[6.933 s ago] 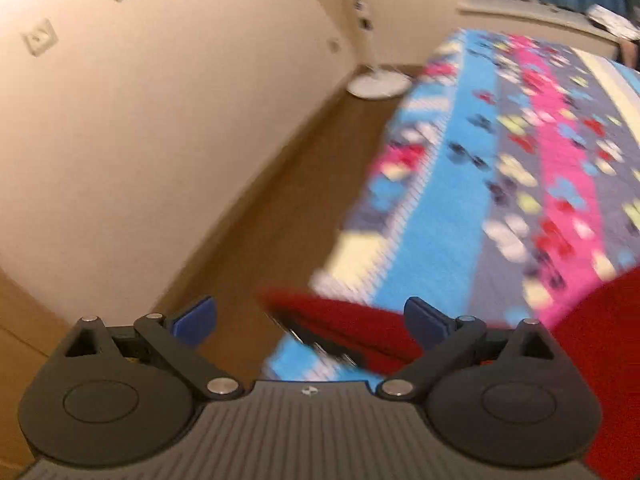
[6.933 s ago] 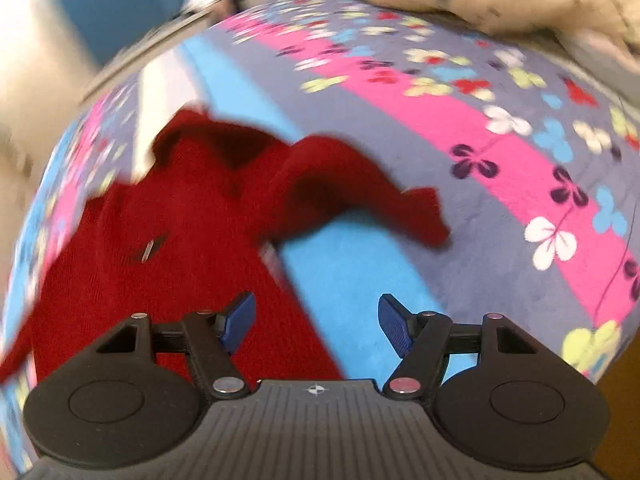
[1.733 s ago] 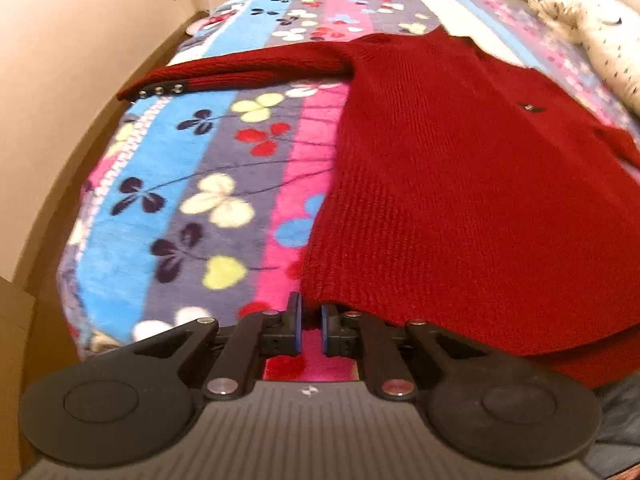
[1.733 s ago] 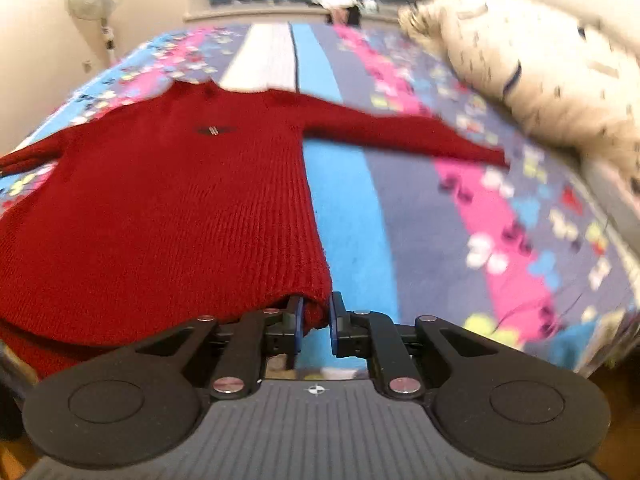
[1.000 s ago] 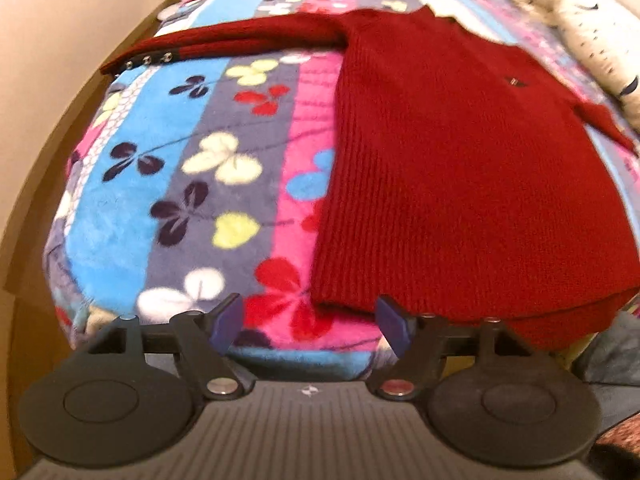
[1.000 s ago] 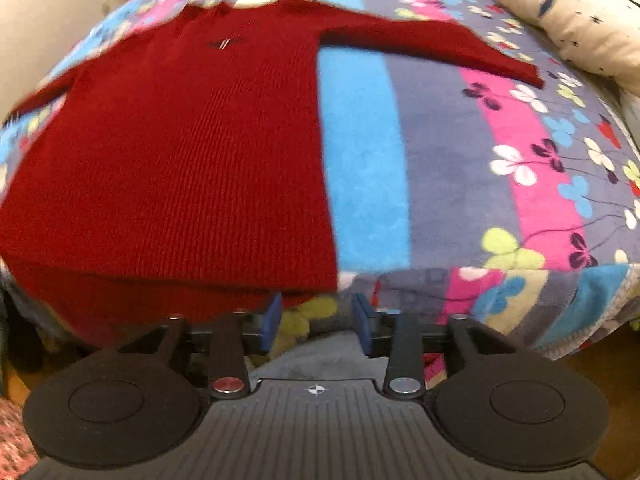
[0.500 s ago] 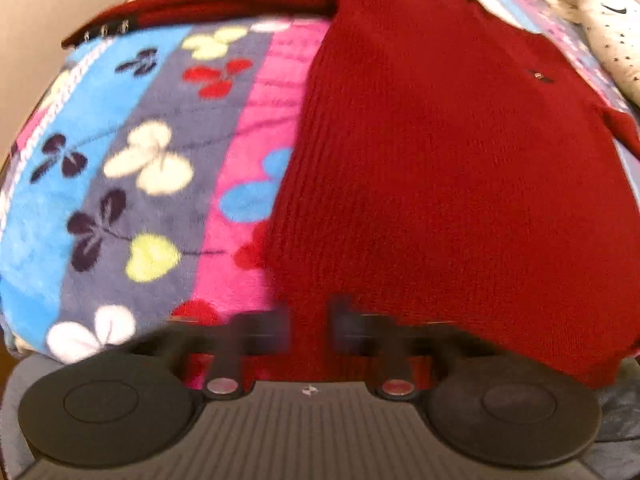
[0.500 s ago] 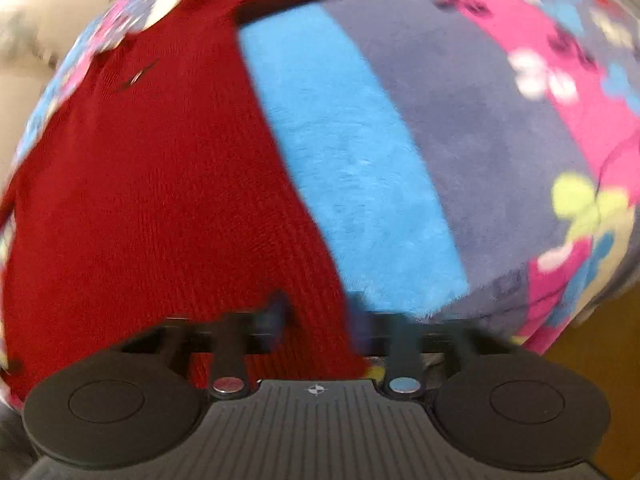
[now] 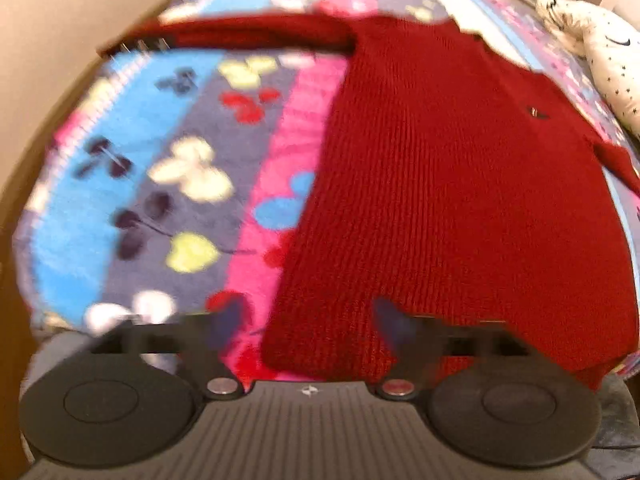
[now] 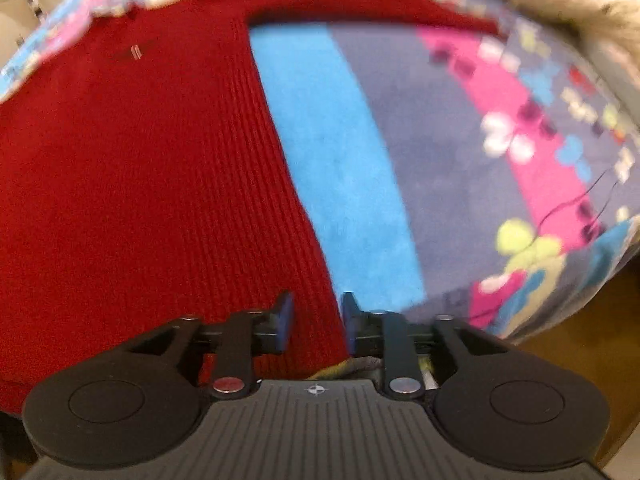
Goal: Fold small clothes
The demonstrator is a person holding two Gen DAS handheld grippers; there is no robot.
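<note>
Since half second back: both grippers' jaws have just been opening, after blurred pinch at hem. Left gripper [image 9: 308,320] now spread wide, hem corner of red sweater [image 9: 440,184] between jaws, pads not pressing. Right gripper [image 10: 316,320] parted partway, other hem corner [image 10: 320,320] in gap, no visible squeeze. Sweater lies flat, front up, sleeves out sideways, on floral fleece blanket [image 9: 160,184] covering bed. Ribbed knit: soft, limp, light, likely stretchy; drapes, grips fleece. Best hold: hem corners or shoulder seams, pinching both layers.
</note>
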